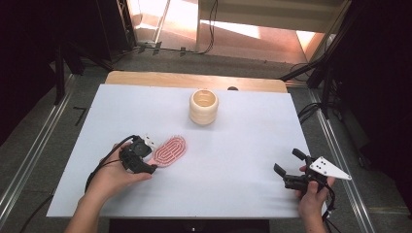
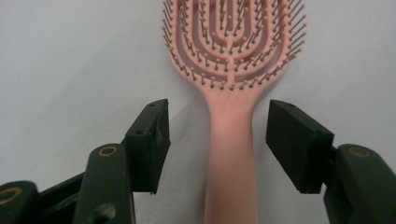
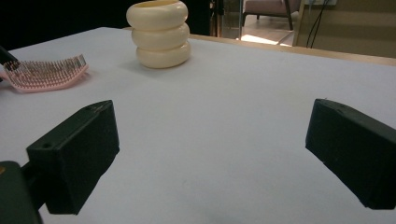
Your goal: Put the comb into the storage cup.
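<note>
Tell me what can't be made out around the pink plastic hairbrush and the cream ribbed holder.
- Pink plastic hairbrush: head tip and handle end cut off by the left gripper view's edges.
- High view: handle hidden under the left gripper.
- Cream ribbed holder: contents too small to tell.

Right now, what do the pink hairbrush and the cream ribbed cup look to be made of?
Pink hairbrush: probably moulded plastic, matte; one-piece smooth handle, vented looped head, thin bristles with ball tips. Cream ribbed cup: three stacked rounded rings, soft even sheen; could be glazed ceramic or plastic, the look leaves it open. Both lie on the white tabletop.
</note>
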`<state>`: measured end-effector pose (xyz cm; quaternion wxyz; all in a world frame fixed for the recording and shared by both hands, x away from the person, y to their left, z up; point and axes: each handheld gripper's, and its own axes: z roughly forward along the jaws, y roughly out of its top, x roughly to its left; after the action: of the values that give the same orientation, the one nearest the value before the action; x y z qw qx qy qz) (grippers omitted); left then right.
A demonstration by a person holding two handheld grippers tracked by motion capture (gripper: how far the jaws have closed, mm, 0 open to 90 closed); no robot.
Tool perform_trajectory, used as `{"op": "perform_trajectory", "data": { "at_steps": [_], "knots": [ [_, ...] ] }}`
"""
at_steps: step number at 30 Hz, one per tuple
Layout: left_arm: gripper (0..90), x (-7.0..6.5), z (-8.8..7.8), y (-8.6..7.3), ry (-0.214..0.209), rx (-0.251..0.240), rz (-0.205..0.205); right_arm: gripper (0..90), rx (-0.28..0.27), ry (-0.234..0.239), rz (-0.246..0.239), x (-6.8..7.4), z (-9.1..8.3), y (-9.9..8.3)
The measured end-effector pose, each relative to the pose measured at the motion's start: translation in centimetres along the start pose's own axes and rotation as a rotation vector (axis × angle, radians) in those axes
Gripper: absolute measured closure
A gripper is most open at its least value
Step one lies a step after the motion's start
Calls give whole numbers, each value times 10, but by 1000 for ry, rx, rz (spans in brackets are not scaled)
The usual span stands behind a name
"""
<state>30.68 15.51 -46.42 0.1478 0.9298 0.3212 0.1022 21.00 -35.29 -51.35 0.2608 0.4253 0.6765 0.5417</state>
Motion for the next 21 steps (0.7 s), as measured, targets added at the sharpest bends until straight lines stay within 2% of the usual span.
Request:
{"op": "perform_trajectory", "data": {
  "at_steps": [1, 3, 7, 10, 21],
  "knots": [
    [447, 0, 0, 0, 0, 3, 2, 11, 2, -3, 1, 0, 0, 0],
    [478, 0, 1, 0, -10, 16, 9, 11, 1, -3, 1, 0, 0, 0],
    [534, 0, 3, 1, -21, 10, -8, 11, 1, -3, 1, 0, 0, 0],
    [571, 1, 4, 1, -34, 22, 3, 11, 3, -3, 0, 0, 0, 0],
    [640, 0, 9, 3, -52, 44, -11, 11, 2, -2, -1, 0, 1, 0]
  ]
}}
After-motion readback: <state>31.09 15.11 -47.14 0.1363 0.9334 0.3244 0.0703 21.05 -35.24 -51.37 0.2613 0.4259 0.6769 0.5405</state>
